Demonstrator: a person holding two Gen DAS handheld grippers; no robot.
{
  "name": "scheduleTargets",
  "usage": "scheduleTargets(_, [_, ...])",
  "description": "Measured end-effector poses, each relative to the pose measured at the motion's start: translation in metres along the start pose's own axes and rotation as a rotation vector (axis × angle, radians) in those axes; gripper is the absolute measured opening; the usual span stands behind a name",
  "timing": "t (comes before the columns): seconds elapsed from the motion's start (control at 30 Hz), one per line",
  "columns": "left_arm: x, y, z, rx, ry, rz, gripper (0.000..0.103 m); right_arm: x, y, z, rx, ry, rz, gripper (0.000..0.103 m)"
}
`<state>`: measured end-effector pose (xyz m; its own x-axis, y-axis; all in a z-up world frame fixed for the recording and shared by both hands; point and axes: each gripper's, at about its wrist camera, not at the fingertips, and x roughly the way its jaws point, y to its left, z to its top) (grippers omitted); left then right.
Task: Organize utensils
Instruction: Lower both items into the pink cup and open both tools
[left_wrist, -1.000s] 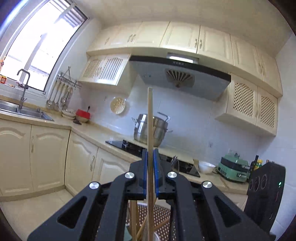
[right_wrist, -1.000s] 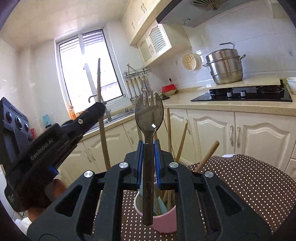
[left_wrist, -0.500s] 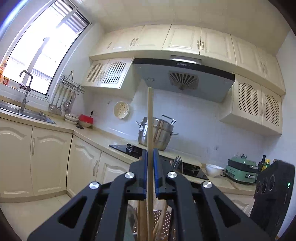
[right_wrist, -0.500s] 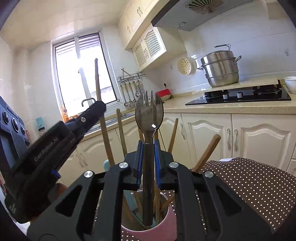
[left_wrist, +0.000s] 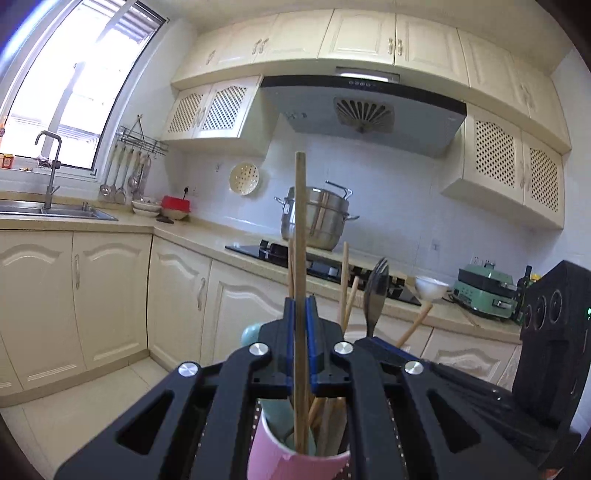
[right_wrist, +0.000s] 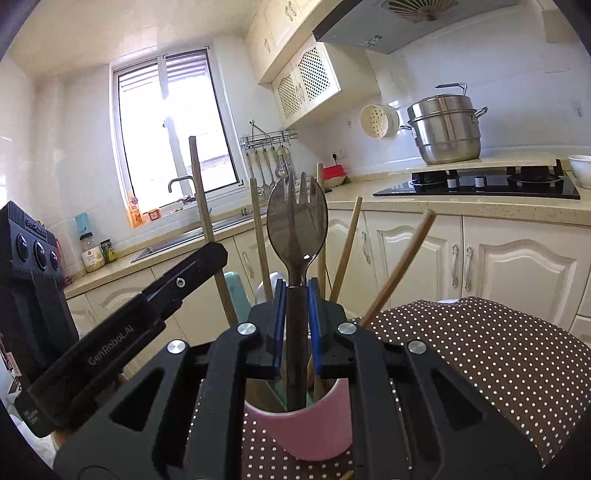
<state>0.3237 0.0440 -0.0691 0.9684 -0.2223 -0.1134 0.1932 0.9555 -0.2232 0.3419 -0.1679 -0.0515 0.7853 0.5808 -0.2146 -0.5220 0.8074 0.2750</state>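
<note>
A pink cup (left_wrist: 280, 461) (right_wrist: 314, 428) stands on a brown polka-dot cloth (right_wrist: 480, 354) and holds several wooden chopsticks and a pale teal utensil. My left gripper (left_wrist: 301, 325) is shut on an upright wooden chopstick (left_wrist: 300, 229) whose lower end is inside the cup. My right gripper (right_wrist: 295, 314) is shut on the handle of a dark spork (right_wrist: 297, 229), tines up, with its handle reaching down into the cup. In the right wrist view the left gripper (right_wrist: 207, 258) comes in from the left, pinching its chopstick (right_wrist: 201, 206).
Kitchen counter runs behind with a steel pot (left_wrist: 317, 218), black hob (right_wrist: 480, 184), sink and tap (left_wrist: 48, 173), a white bowl (left_wrist: 430, 288) and a green appliance (left_wrist: 485, 291). Cream cabinets stand below, tiled floor to the left. The cloth-covered surface extends right of the cup.
Both grippers have sunk toward the pink cup. The chopstick and the spork handle now reach deeper into it, and the cup's utensils rise higher in both views.
</note>
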Motion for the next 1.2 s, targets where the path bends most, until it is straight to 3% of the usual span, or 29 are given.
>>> scheduleTargets(0.23, [0.001, 0.003, -0.017, 0.008, 0.101, 0.013, 0.006, -0.008, 0.008, -0.009, -0.019, 0.033, -0.010, 0.012])
scheduleTargets(0.57, [-0.011, 0.007, -0.015, -0.011, 0.123, 0.022, 0.007, -0.009, 0.016, -0.022, -0.032, 0.076, -0.026, 0.012])
scheduleTargets(0.7, [-0.016, 0.007, -0.015, -0.017, 0.130, 0.050, 0.034, -0.010, 0.018, -0.025, -0.031, 0.090, -0.033, 0.012])
scheduleTargets(1.1, [-0.036, 0.005, -0.017, 0.001, 0.181, 0.113, 0.053, -0.016, 0.025, -0.028, -0.008, 0.112, -0.054, 0.013])
scheduleTargets(1.2, [-0.042, 0.007, -0.016, 0.003, 0.187, 0.140, 0.056, -0.020, 0.028, -0.026, -0.006, 0.107, -0.061, 0.030])
